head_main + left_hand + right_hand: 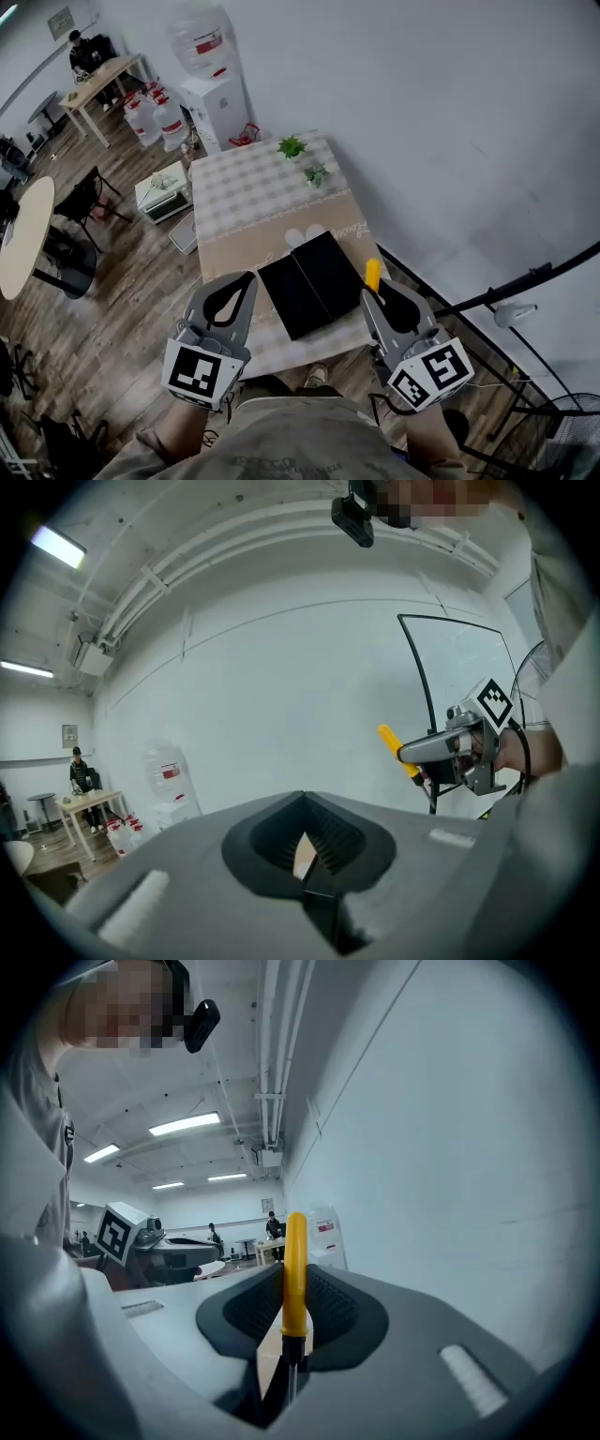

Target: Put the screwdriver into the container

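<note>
My right gripper [377,292] is shut on the screwdriver [372,275], whose yellow handle sticks out past the jaws, above the table's right side. In the right gripper view the screwdriver [294,1274] stands upright between the closed jaws of the right gripper [292,1330]. The black container [312,283] lies open on the table between both grippers. My left gripper [234,289] is shut and empty, held at the container's left. The left gripper view shows its own jaws [305,850] closed and the screwdriver [398,750] in the right gripper [412,755] at the right.
The table [248,192] has a checked cloth, with two small plants [292,147] at its far end. A water dispenser [214,98] and bottles stand beyond it. A wall runs along the right. A black stand [525,278] and a fan sit at the lower right.
</note>
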`<action>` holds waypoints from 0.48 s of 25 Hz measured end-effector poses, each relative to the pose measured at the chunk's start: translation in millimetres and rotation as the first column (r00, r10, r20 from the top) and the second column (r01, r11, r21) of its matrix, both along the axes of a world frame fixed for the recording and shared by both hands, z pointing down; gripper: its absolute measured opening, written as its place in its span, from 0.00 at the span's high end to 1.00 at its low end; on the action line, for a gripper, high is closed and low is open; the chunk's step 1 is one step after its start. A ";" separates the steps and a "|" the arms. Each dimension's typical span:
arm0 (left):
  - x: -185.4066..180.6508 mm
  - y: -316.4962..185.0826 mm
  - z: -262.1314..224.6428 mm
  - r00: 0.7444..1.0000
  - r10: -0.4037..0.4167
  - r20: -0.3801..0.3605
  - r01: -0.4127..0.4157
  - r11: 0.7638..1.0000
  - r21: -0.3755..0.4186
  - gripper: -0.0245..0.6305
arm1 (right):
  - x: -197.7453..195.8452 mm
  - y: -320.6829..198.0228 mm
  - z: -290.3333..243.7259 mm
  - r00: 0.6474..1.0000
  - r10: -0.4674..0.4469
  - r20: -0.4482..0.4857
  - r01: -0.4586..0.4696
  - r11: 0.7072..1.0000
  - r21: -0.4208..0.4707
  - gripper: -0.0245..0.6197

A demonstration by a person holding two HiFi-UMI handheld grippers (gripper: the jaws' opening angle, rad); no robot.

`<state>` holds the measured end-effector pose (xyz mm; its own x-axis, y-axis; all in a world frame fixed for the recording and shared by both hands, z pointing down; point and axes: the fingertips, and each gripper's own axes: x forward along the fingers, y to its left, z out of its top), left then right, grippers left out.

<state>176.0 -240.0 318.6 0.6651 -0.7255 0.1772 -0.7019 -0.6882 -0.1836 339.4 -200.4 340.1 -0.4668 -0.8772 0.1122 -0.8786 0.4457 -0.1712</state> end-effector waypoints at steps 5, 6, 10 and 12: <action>-18.2 -4.1 5.2 0.999 -0.044 0.006 0.044 0.999 -0.013 0.96 | -13.9 -10.6 3.8 0.999 -0.037 0.005 0.037 0.999 -0.010 0.80; -20.3 -5.3 5.5 0.999 -0.045 0.009 0.045 0.999 -0.016 0.96 | -15.8 -12.3 4.8 0.999 -0.038 0.005 0.038 0.999 -0.015 0.80; -34.2 -12.0 14.4 0.998 -0.056 0.016 0.056 0.998 -0.032 0.96 | -29.8 -21.7 15.9 0.999 -0.040 0.030 0.041 0.998 -0.051 0.80; -42.9 -15.2 27.2 0.998 -0.067 0.015 0.068 0.996 -0.063 0.96 | -38.3 -27.6 28.0 0.999 -0.035 0.039 0.038 0.996 -0.079 0.80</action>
<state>133.1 -255.2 345.8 0.6126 -0.7555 0.2322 -0.7447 -0.6501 -0.1508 301.1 -228.0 368.2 -0.5034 -0.8486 0.1627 -0.8544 0.4607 -0.2404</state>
